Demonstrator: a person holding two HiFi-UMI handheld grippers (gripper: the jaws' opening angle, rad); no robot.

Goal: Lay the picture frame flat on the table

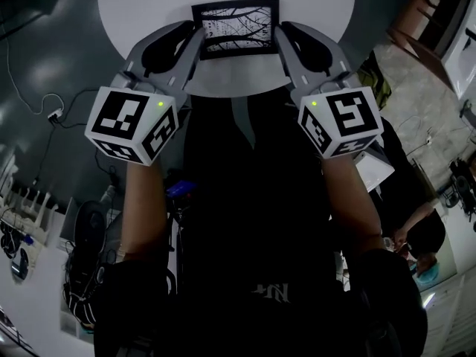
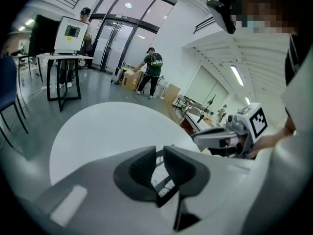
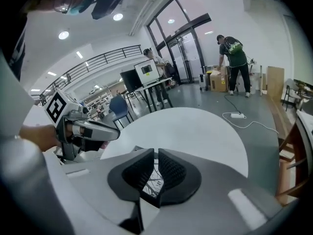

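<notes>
A black picture frame (image 1: 236,28) with a branch-pattern print is held over the near part of the round white table (image 1: 149,6). My left gripper (image 1: 199,34) is shut on its left edge and my right gripper (image 1: 280,33) is shut on its right edge. In the left gripper view the jaws (image 2: 160,170) pinch the frame (image 2: 165,184), with the right gripper (image 2: 217,138) across from them. The right gripper view shows its jaws (image 3: 156,169) closed on the frame (image 3: 153,181), with the left gripper (image 3: 90,131) opposite. Whether the frame touches the table I cannot tell.
The white tabletop (image 2: 98,131) stretches away beyond the frame. A person (image 3: 234,65) bends over cardboard boxes (image 3: 217,80) near glass doors. A power strip and cable (image 3: 238,115) lie on the floor. A desk with a monitor (image 2: 71,35) and a blue chair (image 3: 120,106) stand further off.
</notes>
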